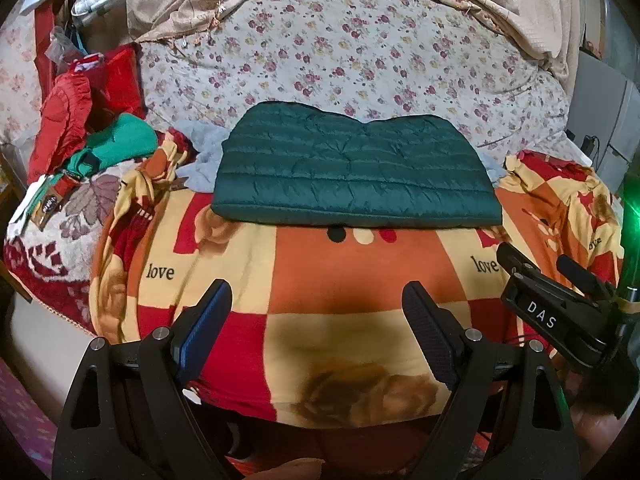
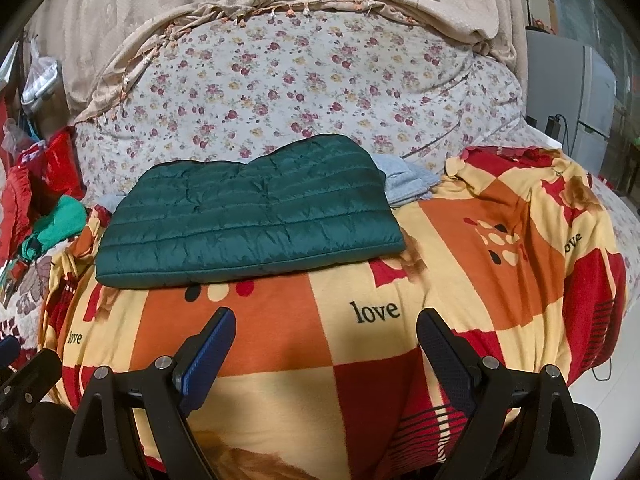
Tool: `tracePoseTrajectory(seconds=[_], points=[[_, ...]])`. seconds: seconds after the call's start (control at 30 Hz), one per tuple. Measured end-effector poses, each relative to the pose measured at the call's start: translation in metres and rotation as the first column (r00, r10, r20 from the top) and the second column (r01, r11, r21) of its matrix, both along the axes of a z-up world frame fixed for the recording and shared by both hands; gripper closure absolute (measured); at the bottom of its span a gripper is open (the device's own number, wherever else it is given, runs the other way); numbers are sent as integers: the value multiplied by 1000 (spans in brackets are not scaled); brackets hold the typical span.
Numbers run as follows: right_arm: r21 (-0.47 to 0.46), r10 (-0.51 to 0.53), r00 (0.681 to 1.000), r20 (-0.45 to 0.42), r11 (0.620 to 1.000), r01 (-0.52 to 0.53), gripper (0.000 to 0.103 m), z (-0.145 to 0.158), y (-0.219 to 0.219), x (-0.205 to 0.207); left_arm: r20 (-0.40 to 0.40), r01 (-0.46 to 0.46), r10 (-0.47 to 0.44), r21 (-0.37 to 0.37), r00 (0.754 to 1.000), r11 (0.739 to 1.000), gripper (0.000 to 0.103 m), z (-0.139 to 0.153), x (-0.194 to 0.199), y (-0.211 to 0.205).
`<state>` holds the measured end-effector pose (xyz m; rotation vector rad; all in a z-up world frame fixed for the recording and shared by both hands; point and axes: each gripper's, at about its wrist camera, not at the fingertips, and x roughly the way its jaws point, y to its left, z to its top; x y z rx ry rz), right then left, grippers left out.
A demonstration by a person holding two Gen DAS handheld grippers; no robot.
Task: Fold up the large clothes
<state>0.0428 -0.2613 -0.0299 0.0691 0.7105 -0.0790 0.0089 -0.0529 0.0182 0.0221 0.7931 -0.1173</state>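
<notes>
Black plastic with blue ribbed pads: our left gripper hangs released, nothing between its jaws, over the near part of the blanket, short of the jacket. Our right gripper is likewise spread wide and empty, nearer to us than the jacket and off toward its right end. In the left view, the right gripper's body shows to the right of the jacket's near edge, and a white label on it reads "DAS".

The jacket is a dark green quilted puffer, already folded into a flat rectangle, lying on the blanket with its long edge toward us. We judge it light, soft and springy: the padding will puff back after pressing, and the shiny shell looks slippery, so a shallow pinch may slide off. We would take it at the two near corners, one gripper on each, biting deep across all layers at the stitched hem, where the fabric is firmest.

The blanket under the jacket is a red, orange and cream check, and "love" is printed on it in black on either side of the jacket. Behind the jacket lies a flowered quilt, with a pale blue cloth showing from under the jacket's far side. Left of the jacket is a heap of red and green clothes; a small tag there is too blurred to read.
</notes>
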Motion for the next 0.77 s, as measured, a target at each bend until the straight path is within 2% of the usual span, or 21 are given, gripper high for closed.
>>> tracePoseTrajectory(seconds=[0.53, 0.67, 0.77], points=[[4, -12, 1000, -6, 1000, 12, 13, -4, -2, 2, 41, 36, -37, 18, 998, 999, 16, 1, -3, -5], [4, -22, 1000, -10, 1000, 22, 13, -6, -5, 2, 50, 19, -21, 42, 999, 999, 16, 0, -3, -5], [6, -29, 999, -14, 1000, 29, 13, -8, -7, 4, 50, 1, -6, 101, 999, 995, 16, -6, -1, -8]])
